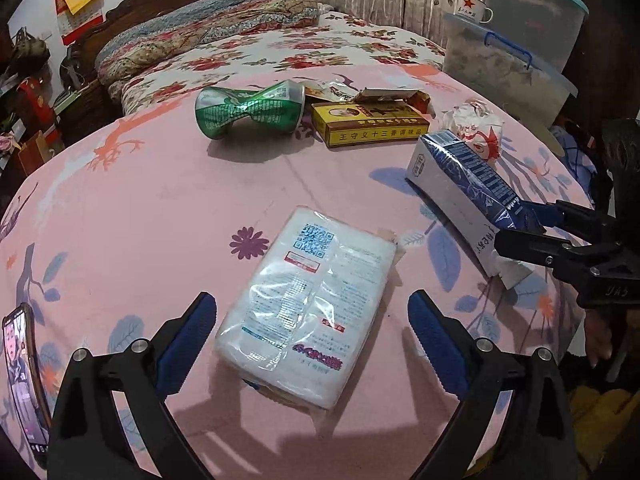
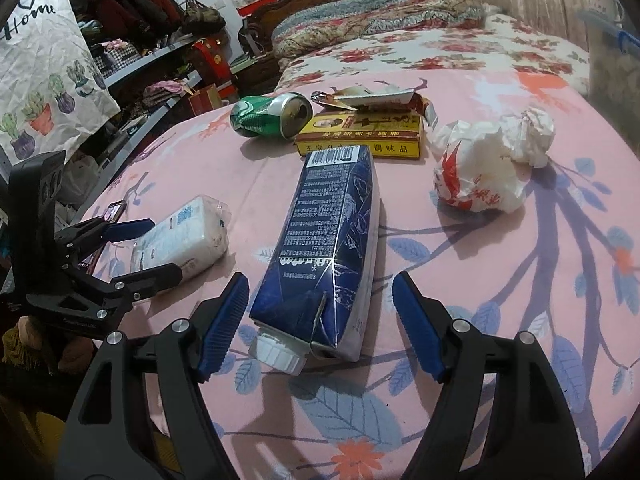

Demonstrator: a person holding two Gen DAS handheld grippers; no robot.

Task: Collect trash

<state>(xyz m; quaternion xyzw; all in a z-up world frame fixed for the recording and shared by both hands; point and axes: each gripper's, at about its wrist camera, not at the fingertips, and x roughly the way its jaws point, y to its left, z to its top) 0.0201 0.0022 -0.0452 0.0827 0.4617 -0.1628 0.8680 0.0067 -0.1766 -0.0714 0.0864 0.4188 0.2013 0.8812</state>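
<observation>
Yellow box (image 2: 360, 136) reads 调味品 | left gripper (image 1: 312, 340) spread | right gripper (image 2: 320, 322) spread

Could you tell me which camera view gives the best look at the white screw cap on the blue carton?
The right wrist view. There the white screw cap sits close to the lens at the near end of the blue carton, between the open fingers. In the left wrist view the carton lies off to the side and its cap cannot be made out.
</observation>
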